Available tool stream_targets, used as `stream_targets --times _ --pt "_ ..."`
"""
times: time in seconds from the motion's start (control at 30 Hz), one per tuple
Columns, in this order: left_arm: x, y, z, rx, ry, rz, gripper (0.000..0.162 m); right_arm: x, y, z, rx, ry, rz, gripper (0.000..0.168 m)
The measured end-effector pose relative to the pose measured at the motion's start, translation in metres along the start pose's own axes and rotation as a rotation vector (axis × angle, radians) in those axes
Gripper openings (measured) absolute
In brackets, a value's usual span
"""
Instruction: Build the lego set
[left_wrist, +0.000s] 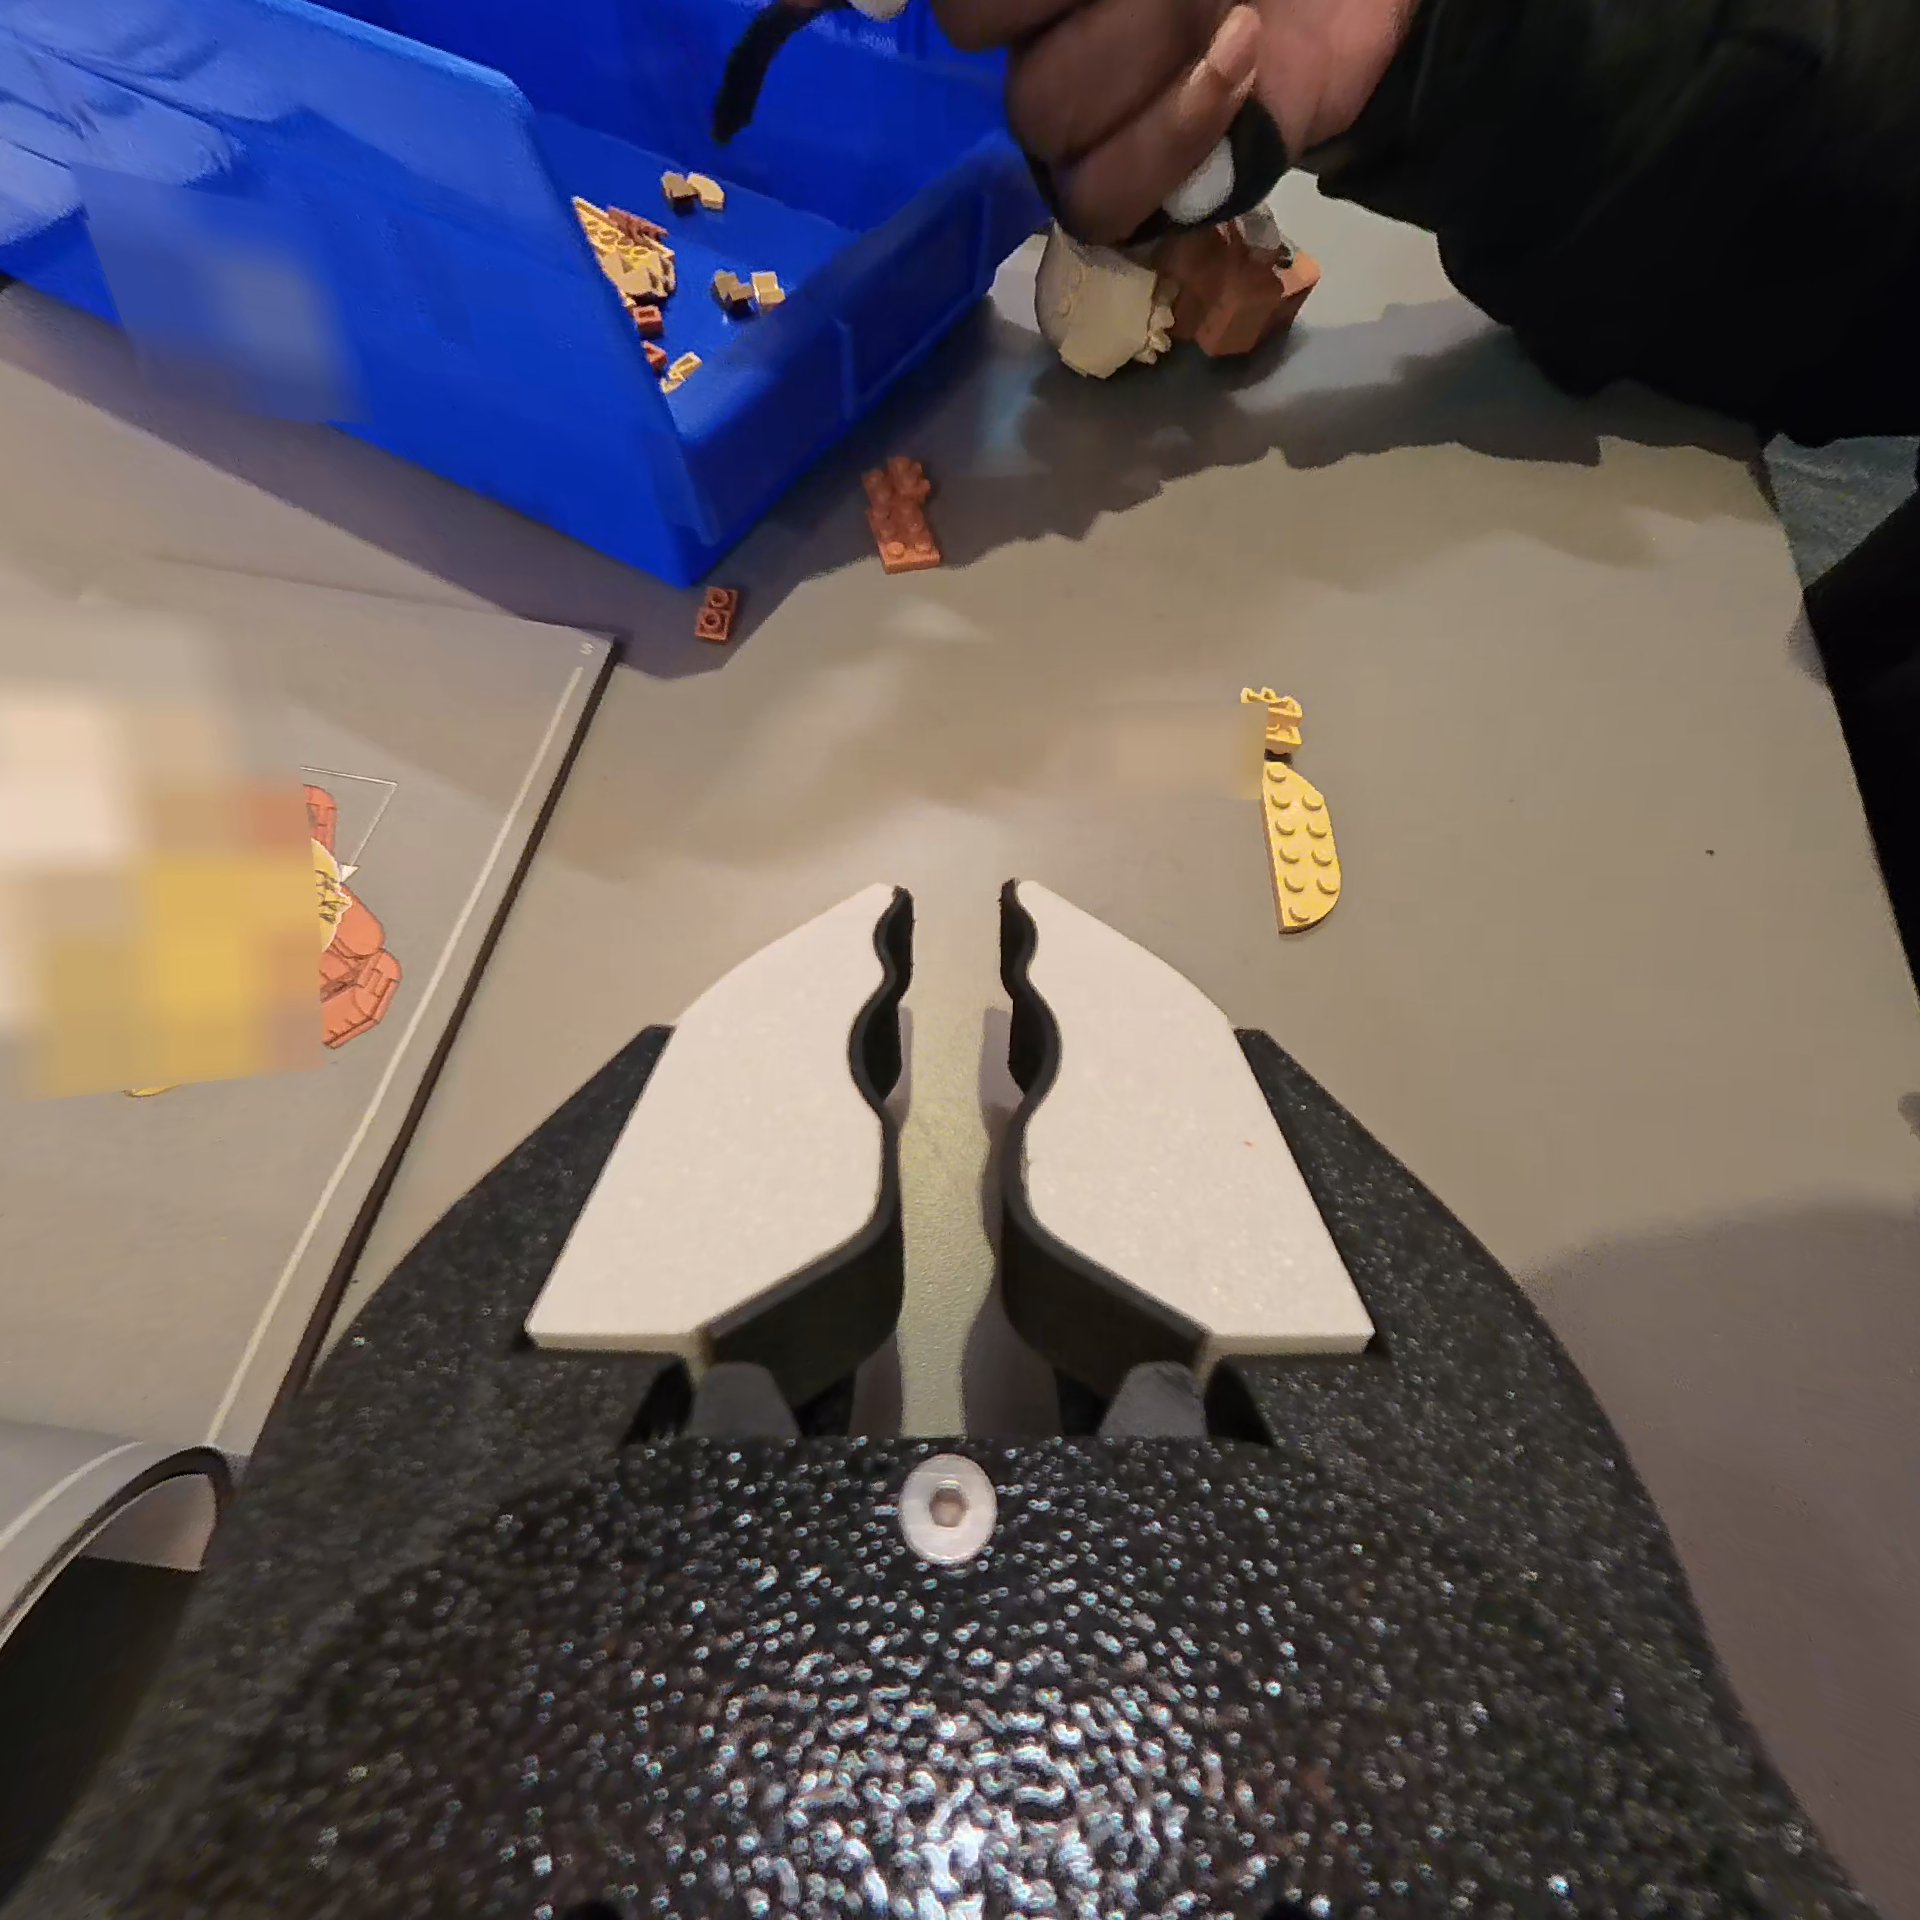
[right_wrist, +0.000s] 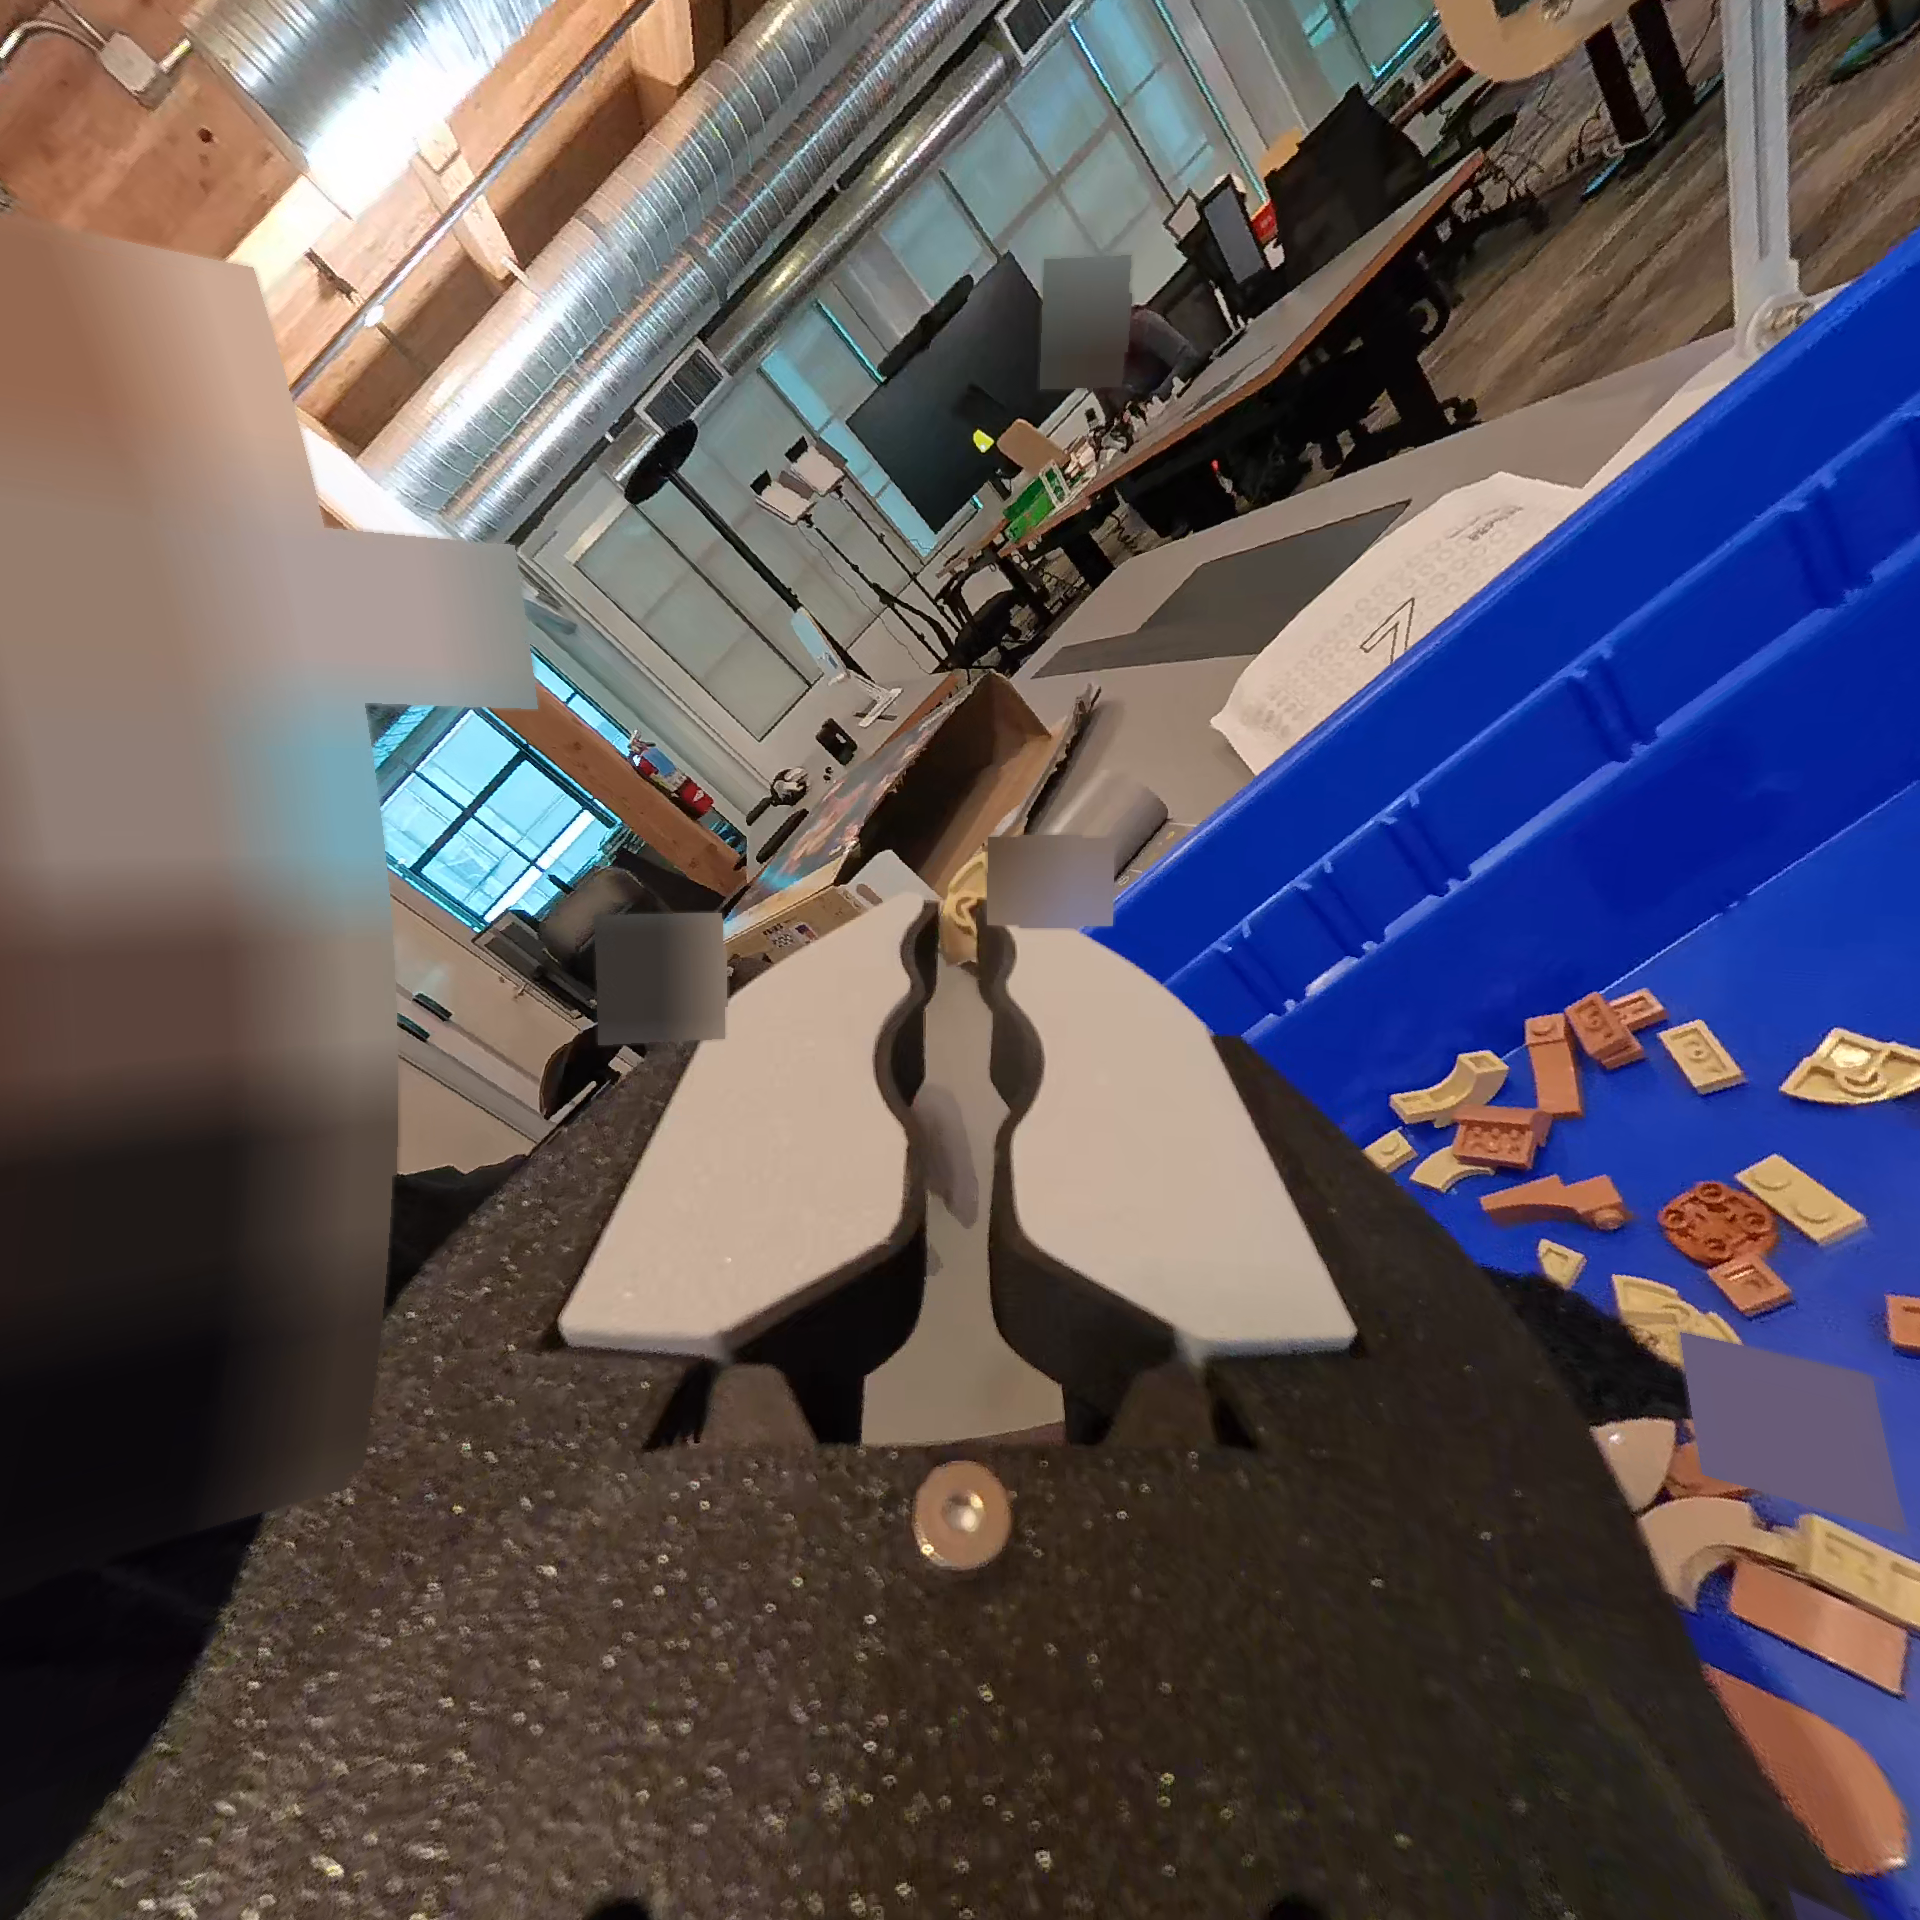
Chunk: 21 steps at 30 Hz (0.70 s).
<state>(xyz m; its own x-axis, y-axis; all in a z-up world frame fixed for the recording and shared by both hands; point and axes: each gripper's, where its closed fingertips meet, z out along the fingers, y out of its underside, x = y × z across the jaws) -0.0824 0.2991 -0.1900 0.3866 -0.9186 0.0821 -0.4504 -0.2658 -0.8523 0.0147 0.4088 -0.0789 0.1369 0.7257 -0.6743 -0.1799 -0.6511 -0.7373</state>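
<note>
My left gripper (left_wrist: 956, 904) hovers low over the grey table (left_wrist: 1039, 675), its jaws a little apart and empty. A yellow curved plate (left_wrist: 1304, 857) and a small yellow piece (left_wrist: 1278, 717) lie to its right. A brown plate (left_wrist: 902, 514) and a small brown plate (left_wrist: 717, 611) lie ahead. A tan and brown lego model (left_wrist: 1143, 301) stands at the far side under a person's hand (left_wrist: 1143, 114). My right gripper (right_wrist: 961, 920) is tilted upward, nearly closed on a tan lego piece (right_wrist: 961, 896) at its tips; a mosaic patch hides part of the piece.
A blue bin (left_wrist: 468, 312) with several loose tan and brown pieces (right_wrist: 1662, 1143) stands at the far left of the table. An open instruction booklet (left_wrist: 364, 1143) lies at the left. The table edge (left_wrist: 1829, 727) runs along the right. The tips of one gripper are about 20 cm away from the tips of the other. Measured from the fingertips, the yellow curved plate (left_wrist: 1304, 857) is 8 cm or so from the left gripper and 20 cm from the right.
</note>
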Motion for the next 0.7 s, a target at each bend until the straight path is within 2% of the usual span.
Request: stream_targets --times 0.7 --pt "0.0002 -0.0011 -0.0019 0.013 0.009 -0.014 0.016 -0.0014 0.0053 0.0045 0.007 -0.036 0.066 0.007"
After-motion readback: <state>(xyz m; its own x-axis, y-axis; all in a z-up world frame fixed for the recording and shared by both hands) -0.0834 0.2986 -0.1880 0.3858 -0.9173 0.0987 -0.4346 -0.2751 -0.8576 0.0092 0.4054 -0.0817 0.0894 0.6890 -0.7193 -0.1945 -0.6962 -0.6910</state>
